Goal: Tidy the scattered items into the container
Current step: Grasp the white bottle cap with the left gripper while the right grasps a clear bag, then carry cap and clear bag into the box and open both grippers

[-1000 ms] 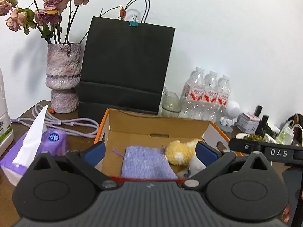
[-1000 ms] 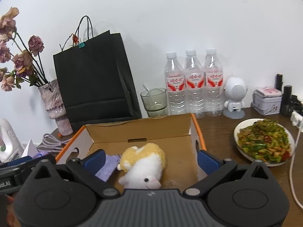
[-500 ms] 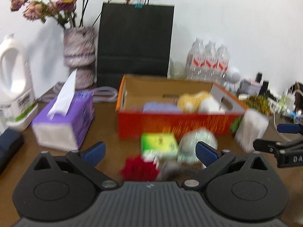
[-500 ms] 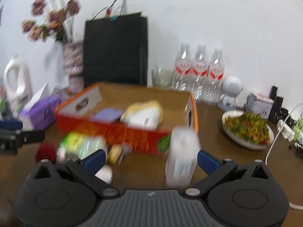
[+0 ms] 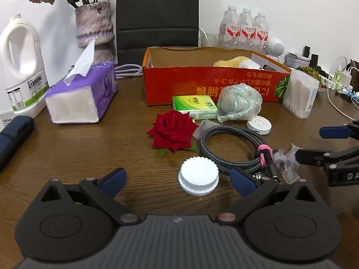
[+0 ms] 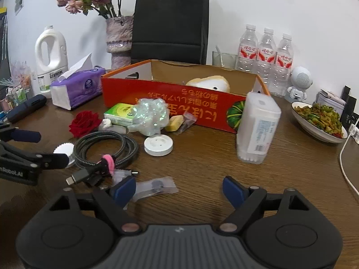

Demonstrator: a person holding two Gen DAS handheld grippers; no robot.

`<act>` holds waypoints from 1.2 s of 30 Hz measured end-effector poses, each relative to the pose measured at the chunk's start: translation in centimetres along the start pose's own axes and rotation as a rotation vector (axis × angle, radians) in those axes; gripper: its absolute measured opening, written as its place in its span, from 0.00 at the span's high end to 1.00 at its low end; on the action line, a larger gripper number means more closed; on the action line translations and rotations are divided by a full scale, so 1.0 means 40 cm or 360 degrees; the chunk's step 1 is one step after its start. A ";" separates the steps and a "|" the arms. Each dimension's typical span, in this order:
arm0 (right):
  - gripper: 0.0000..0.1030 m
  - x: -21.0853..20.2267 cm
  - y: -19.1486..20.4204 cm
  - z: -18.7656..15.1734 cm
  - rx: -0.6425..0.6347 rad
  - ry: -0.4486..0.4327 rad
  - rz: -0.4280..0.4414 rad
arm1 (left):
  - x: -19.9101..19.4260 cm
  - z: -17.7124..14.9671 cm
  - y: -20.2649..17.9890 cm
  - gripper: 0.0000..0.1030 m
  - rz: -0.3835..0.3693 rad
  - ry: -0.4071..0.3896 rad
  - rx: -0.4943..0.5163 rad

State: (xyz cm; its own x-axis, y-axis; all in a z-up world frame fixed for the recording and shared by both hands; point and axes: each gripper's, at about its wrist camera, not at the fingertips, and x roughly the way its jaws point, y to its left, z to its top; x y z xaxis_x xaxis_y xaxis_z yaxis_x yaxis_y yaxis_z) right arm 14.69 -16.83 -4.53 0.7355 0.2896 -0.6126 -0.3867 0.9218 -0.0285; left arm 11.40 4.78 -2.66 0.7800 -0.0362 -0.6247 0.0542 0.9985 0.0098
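The orange cardboard box (image 5: 208,83) (image 6: 170,103) stands at the back with a plush toy (image 6: 209,84) inside. Scattered in front lie a red rose (image 5: 172,131), a green tissue pack (image 5: 194,104), a bagged bundle (image 5: 240,103), a coiled braided cable (image 5: 233,148), a white ribbed cap (image 5: 198,176), a white round disc (image 6: 158,145) and a clear cotton-swab box (image 6: 258,126). My left gripper (image 5: 177,179) is open and empty, low over the table, with the cap between its fingers' span. My right gripper (image 6: 178,189) is open and empty, beside a small clear packet (image 6: 154,187).
A purple tissue box (image 5: 83,94), a white jug (image 5: 22,65), a vase (image 5: 95,25) and a black paper bag (image 5: 157,15) stand at the back left. Water bottles (image 6: 265,60), a plate of food (image 6: 318,120) and a white wire (image 6: 345,163) are at the right.
Both grippers have pulled back from above the box and dropped low to the table in front of it. The scattered items have come into view. Both stay open.
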 end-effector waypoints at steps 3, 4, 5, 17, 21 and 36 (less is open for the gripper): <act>0.29 0.017 0.006 -0.004 0.0005 0.0025 0.0017 | 0.011 -0.004 -0.009 0.08 -0.0002 0.0012 0.0001; 0.30 0.021 0.007 -0.006 0.0003 0.0028 0.0028 | 0.014 -0.004 -0.010 0.11 -0.0008 0.0010 0.0001; 0.33 0.022 0.008 -0.008 0.0005 0.0023 0.0040 | 0.017 -0.005 -0.011 0.12 -0.0013 0.0010 -0.0005; 0.73 0.005 0.026 -0.015 -0.0035 -0.0002 0.0130 | 0.010 -0.003 -0.018 0.59 -0.0021 -0.0039 0.0011; 0.74 0.000 0.026 -0.019 -0.0043 -0.0012 0.0124 | 0.001 -0.008 -0.020 0.60 -0.0042 -0.0046 0.0007; 0.74 -0.068 -0.015 0.038 0.0039 -0.0236 0.0069 | -0.068 0.072 -0.018 0.60 -0.0076 -0.0275 -0.0001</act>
State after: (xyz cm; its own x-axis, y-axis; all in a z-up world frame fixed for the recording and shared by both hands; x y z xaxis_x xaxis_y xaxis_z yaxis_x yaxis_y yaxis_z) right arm 13.77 -17.77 -1.66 0.7933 0.3625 -0.4891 -0.4075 0.9131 0.0158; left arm 11.02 4.05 1.29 0.8720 -0.0902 -0.4811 0.0933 0.9955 -0.0175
